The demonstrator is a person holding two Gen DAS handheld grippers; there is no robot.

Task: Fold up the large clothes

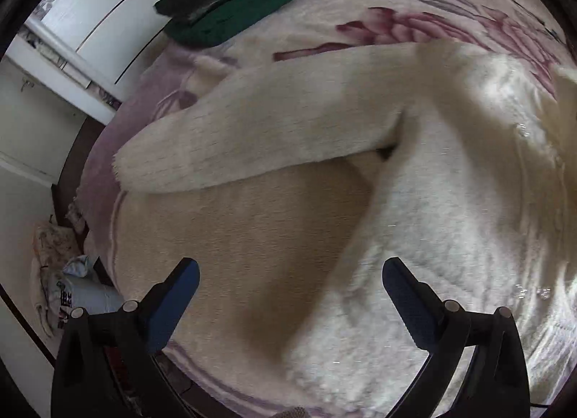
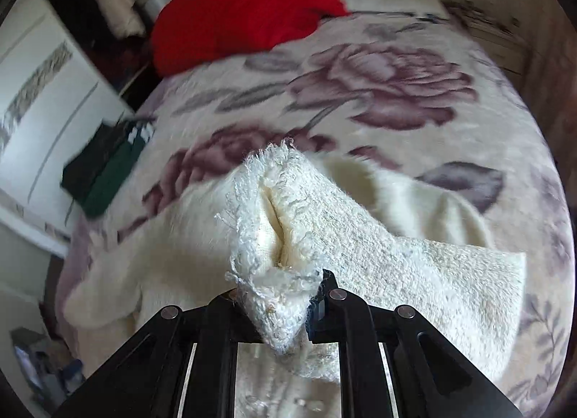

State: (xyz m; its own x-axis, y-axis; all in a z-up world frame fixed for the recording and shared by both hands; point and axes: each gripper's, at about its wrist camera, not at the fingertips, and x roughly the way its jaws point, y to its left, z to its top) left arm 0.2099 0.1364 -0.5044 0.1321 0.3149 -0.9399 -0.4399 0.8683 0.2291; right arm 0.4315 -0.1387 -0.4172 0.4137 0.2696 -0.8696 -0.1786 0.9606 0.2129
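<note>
Clamping a bunched, frayed edge of the cream fleece garment (image 2: 360, 237), the right gripper (image 2: 277, 295) has its jaws drawn narrow, with the fabric pinched between them and lifted so that a fold rises toward 12 o'clock in the right wrist view. Only the tip of one blue pad shows beside the cloth; the other is hidden under the fuzz. The left gripper (image 1: 290, 273) hovers with its jaws wide apart and nothing between them, one blue pad above the tan inner lining and the other above the fleecy body of the garment (image 1: 414, 237); whether either tip touches the fabric cannot be told. The garment lies spread on the bed over a floral blanket (image 2: 378, 93), one sleeve (image 1: 252, 144) stretching toward 9 o'clock in the left view. Folded dark green clothes (image 1: 230, 3) sit at 11 o'clock there, and a red garment (image 2: 245, 10) lies at 12 o'clock, cut off at the frame edge. Motion blur softens the right view's far side.
</note>
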